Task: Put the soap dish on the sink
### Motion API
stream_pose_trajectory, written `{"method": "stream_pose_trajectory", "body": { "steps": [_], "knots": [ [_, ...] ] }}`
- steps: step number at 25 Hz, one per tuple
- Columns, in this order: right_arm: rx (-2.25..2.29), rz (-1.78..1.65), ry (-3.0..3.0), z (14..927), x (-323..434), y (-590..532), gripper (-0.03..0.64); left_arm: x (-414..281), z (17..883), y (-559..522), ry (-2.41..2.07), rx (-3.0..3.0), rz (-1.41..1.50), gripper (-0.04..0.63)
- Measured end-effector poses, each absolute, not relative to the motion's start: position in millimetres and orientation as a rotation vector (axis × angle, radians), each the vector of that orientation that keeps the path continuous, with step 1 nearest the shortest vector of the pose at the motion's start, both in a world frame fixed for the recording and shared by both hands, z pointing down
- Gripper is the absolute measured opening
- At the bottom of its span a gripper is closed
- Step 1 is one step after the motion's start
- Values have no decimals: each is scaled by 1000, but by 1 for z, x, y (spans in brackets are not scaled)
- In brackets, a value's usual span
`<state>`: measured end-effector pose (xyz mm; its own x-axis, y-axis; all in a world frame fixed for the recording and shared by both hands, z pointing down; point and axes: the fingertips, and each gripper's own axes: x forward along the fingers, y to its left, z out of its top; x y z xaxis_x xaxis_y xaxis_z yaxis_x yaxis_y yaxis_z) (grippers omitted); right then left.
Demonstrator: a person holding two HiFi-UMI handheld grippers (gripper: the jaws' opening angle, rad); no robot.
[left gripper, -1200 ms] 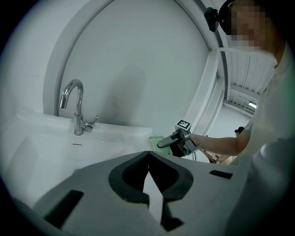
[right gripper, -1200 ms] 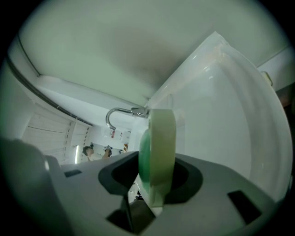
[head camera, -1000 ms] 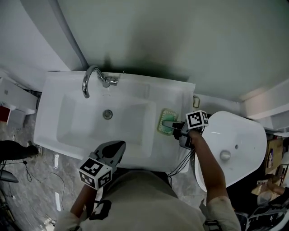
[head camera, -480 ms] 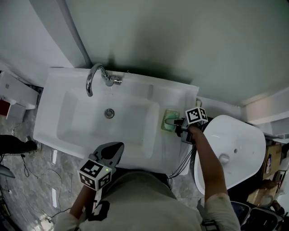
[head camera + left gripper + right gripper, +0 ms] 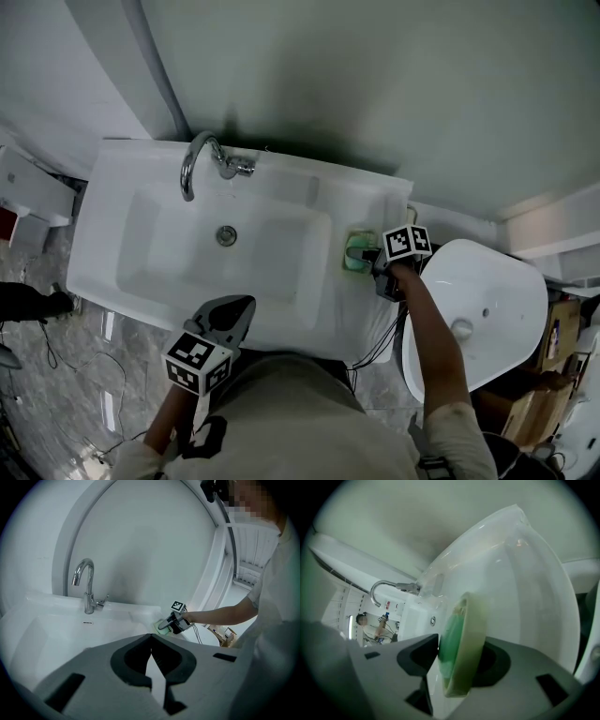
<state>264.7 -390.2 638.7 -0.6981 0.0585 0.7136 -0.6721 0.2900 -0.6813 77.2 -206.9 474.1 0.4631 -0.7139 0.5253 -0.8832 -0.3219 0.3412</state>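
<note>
The pale green soap dish (image 5: 355, 263) lies on the flat right ledge of the white sink (image 5: 103, 281). My right gripper (image 5: 352, 251) reaches over it from the right. In the right gripper view the dish (image 5: 461, 648) stands between the two jaws. They are opening, with a slit of white sink showing beside the left one. The left gripper view shows the dish (image 5: 156, 627) and right gripper (image 5: 162, 626) far off on the ledge. My left gripper (image 5: 244, 306) hovers at the sink's front rim, shut and empty (image 5: 151, 644).
A chrome tap (image 5: 195, 159) stands at the back of the basin, and the drain (image 5: 226, 236) is in its middle. A white oval fixture (image 5: 478, 309) sits close to the right of the sink. Cables (image 5: 375, 345) hang between them. A wall rises behind.
My right gripper has sunk a little with the dish onto the sink's right ledge. The left gripper has hardly moved.
</note>
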Motion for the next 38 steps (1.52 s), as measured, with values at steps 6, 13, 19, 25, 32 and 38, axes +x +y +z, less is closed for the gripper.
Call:
{"method": "stream_pose_trajectory", "body": {
  "steps": [6, 13, 19, 25, 32, 38],
  "knots": [
    [677, 1230, -1903, 642, 281, -398, 287, 74, 476, -211, -1331, 2157, 413, 18],
    [745, 1103, -1893, 643, 289, -403, 342, 69, 478, -213, -1318, 2157, 415, 18],
    [784, 1075, -1898, 643, 294, -404, 356, 64, 480, -215, -1325, 2157, 426, 18],
    [814, 1109, -1914, 644, 299, -403, 356, 66, 482, -217, -1313, 2167, 443, 18],
    [817, 1025, -1895, 646, 306, -401, 310, 70, 483, -216, -1301, 2164, 460, 18],
    [949, 1092, -1891, 646, 307, -405, 302, 70, 482, -217, -1314, 2163, 464, 18]
  ]
}}
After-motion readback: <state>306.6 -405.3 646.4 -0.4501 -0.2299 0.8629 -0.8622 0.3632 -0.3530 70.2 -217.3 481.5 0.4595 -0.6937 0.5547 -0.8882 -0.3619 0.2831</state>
